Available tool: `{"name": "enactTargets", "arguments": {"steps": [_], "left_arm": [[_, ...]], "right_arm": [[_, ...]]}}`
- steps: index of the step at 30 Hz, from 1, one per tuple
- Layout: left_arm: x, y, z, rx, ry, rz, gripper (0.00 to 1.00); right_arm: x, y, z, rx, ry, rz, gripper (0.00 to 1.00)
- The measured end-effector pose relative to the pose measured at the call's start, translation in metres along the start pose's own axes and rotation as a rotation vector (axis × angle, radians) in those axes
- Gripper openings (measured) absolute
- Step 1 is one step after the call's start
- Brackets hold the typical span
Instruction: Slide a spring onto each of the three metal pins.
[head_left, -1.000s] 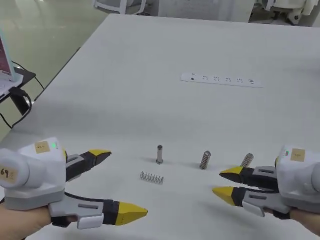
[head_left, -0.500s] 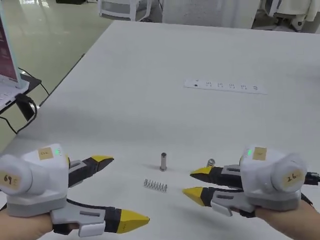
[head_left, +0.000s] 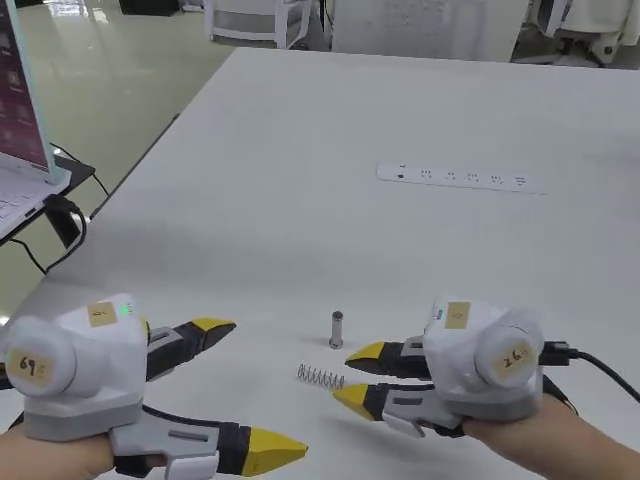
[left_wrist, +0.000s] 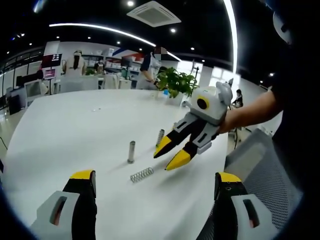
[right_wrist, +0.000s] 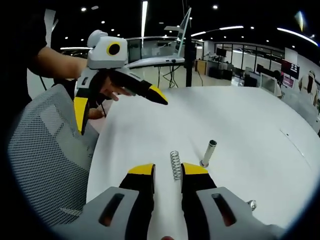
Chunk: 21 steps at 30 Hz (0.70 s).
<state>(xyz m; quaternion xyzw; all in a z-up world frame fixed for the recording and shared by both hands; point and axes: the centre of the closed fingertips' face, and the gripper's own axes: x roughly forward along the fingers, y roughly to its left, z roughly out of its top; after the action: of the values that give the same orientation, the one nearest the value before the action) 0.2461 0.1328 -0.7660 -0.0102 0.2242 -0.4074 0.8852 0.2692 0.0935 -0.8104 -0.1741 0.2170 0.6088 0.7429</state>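
White table (head_left: 250, 180), open office behind; power strip (head_left: 460, 180) well beyond bare pin (head_left: 337, 328). Loose spring (head_left: 320, 377) lies flat just in front of bare pin. My right tongs (head_left: 347, 377) slightly apart, tips at spring's end, gripping nothing. My left tongs (head_left: 260, 390) wide apart, empty, left of bare pin. Sprung pin (left_wrist: 160, 137) just past bare pin: one done. I judge bare pin left; third pin, cannot tell.

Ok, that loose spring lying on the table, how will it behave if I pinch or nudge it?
The spring looks thin and open-coiled, so it's probably light and may squash if pinched hard. It lies on its side on the smooth table, so a nudge from the right hand-held gripper could roll or skid it.
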Motion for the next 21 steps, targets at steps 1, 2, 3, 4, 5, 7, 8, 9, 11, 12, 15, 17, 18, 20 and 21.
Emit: {"name": "enactTargets", "arguments": {"steps": [1, 2, 3, 4, 5, 7, 8, 9, 11, 12, 15, 17, 18, 20, 21], "left_arm": [[0.0, -0.001, 0.0, 0.001, 0.001, -0.002, 0.96], [0.0, -0.001, 0.0, 0.002, 0.003, -0.003, 0.96], [0.0, -0.001, 0.0, 0.003, 0.004, -0.003, 0.96], [-0.001, -0.001, -0.001, 0.002, 0.005, -0.004, 0.96], [-0.001, -0.001, -0.001, 0.002, 0.006, -0.004, 0.96], [-0.002, 0.001, -0.002, 0.0, 0.006, -0.001, 0.96], [-0.002, 0.001, -0.002, 0.0, 0.006, 0.0, 0.96], [-0.003, 0.001, -0.002, 0.0, 0.007, 0.0, 0.96], [-0.003, 0.001, -0.003, 0.001, 0.012, 0.0, 0.96], [-0.004, 0.001, -0.004, 0.0, 0.012, 0.0, 0.96], [-0.005, 0.0, -0.006, -0.004, 0.014, 0.001, 0.95], [-0.005, -0.001, -0.007, -0.007, 0.016, 0.002, 0.95], [-0.006, 0.0, -0.008, -0.008, 0.016, 0.003, 0.95], [-0.006, -0.001, -0.009, -0.01, 0.019, 0.004, 0.95], [-0.007, -0.001, -0.01, -0.011, 0.02, 0.006, 0.95]], "right_arm": [[0.002, -0.001, 0.0, 0.001, 0.001, 0.0, 0.18], [0.005, -0.001, -0.001, 0.006, 0.001, 0.0, 0.18], [0.007, -0.001, -0.002, 0.011, 0.004, -0.002, 0.18], [0.01, -0.001, -0.003, 0.012, 0.007, -0.002, 0.18], [0.012, -0.001, -0.004, 0.012, 0.011, -0.002, 0.18], [0.016, -0.003, -0.008, 0.014, 0.022, -0.003, 0.18], [0.018, -0.004, -0.01, 0.016, 0.028, -0.005, 0.17], [0.019, -0.005, -0.011, 0.018, 0.029, -0.006, 0.17], [0.022, -0.007, -0.013, 0.031, 0.034, -0.008, 0.17], [0.024, -0.008, -0.014, 0.037, 0.034, -0.009, 0.17], [0.027, -0.013, -0.016, 0.06, 0.031, -0.02, 0.17], [0.028, -0.015, -0.018, 0.075, 0.033, -0.022, 0.16], [0.029, -0.015, -0.019, 0.079, 0.031, -0.023, 0.16], [0.03, -0.015, -0.022, 0.086, 0.038, -0.023, 0.15], [0.031, -0.014, -0.025, 0.075, 0.041, -0.025, 0.14]]}}
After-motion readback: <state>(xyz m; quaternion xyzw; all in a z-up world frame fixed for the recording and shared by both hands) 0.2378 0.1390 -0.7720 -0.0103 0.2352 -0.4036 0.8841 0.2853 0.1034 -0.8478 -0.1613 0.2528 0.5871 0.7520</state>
